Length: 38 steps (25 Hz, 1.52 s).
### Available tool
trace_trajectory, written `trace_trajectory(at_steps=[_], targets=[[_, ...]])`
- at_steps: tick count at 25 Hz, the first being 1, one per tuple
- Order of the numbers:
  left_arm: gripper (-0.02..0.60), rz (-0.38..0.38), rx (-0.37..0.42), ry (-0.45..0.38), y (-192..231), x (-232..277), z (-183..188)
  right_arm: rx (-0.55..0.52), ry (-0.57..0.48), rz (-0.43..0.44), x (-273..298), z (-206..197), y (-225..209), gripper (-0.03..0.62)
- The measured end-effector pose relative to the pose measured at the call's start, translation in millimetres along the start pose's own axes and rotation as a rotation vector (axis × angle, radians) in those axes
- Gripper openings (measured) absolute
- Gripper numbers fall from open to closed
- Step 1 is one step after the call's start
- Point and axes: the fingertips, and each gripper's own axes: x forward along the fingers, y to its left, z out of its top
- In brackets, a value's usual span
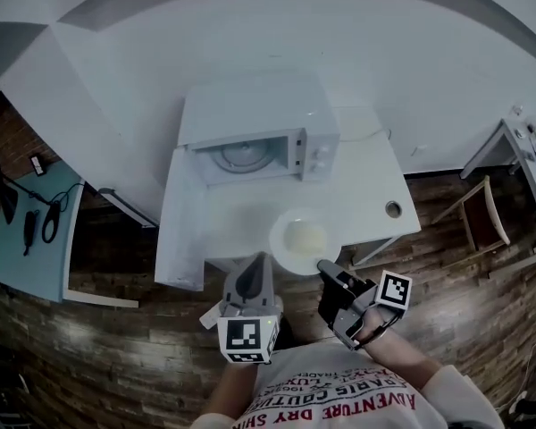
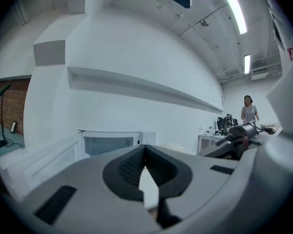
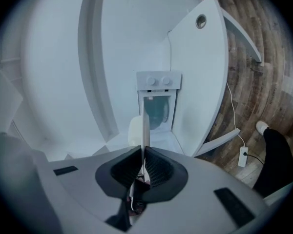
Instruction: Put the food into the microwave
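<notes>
A white plate with pale food hovers over the front edge of the white table. My right gripper is shut on the plate's near rim; in the right gripper view the plate shows edge-on between the jaws, with the food bulging to its left. The white microwave stands at the back of the table. Its door is swung out to the left, and the turntable shows inside. My left gripper is beside the plate's left edge, its jaws together with nothing held.
A cable hole sits at the table's right front. A blue desk with dark gear stands left and a wooden chair right, on a wood floor. A power strip lies on the floor. A person stands far off.
</notes>
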Motion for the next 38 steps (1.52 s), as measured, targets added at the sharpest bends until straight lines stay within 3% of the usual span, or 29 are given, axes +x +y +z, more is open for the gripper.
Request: trace_trajectory(at_steps=[8, 15, 26, 38], targets=[[0.003, -0.04, -0.019, 0.003, 88, 78, 12, 0.018, -0.048, -0.014, 103, 31, 8, 0.026], [0.003, -0.062, -0.041, 0.043, 130, 116, 5, 0.021, -0.058, -0.029, 167, 47, 7, 0.026], [0.003, 0.015, -0.035, 0.093, 165, 163, -18, -0.048, -0.023, -0.051, 232, 99, -20, 0.026], [0.003, 0.034, -0.03, 0.116, 183, 206, -43, 0.002, -0.042, -0.059, 297, 140, -74, 0.029]])
